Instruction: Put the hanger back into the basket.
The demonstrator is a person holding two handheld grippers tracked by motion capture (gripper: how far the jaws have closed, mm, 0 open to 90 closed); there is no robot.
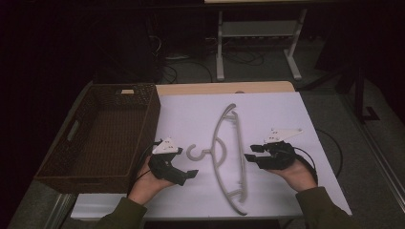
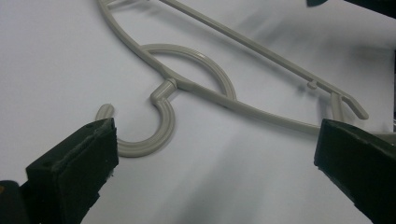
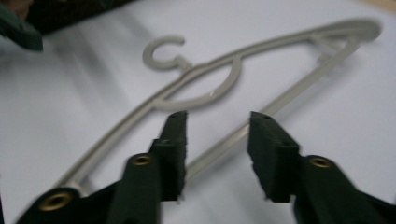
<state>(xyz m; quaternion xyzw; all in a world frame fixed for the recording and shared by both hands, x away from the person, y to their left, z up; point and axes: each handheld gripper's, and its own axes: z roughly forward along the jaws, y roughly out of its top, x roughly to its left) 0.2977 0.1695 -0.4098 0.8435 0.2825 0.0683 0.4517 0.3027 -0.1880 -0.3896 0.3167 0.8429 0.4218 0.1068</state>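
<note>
A grey plastic hanger [image 1: 216,143] lies flat on the white table top [image 1: 277,109], its hook [image 1: 195,152] pointing left. My left gripper [image 1: 186,163] rests on the table just left of the hook. Its jaws stand wide open, and the hook [image 2: 159,135] lies on the table between and just beyond them [image 2: 215,128], untouched. My right gripper [image 1: 250,153] sits at the hanger's right side, open. In the right gripper view, the hanger's straight bar [image 3: 280,100] runs between the parted jaws [image 3: 218,122]; I cannot tell whether they touch it.
A large dark wicker basket [image 1: 150,119] stands on the left part of the table, close to my left hand. The table's far wooden edge [image 1: 224,88] runs behind the white top. Beyond it are the white legs of a desk [image 1: 219,47] and cables on the floor.
</note>
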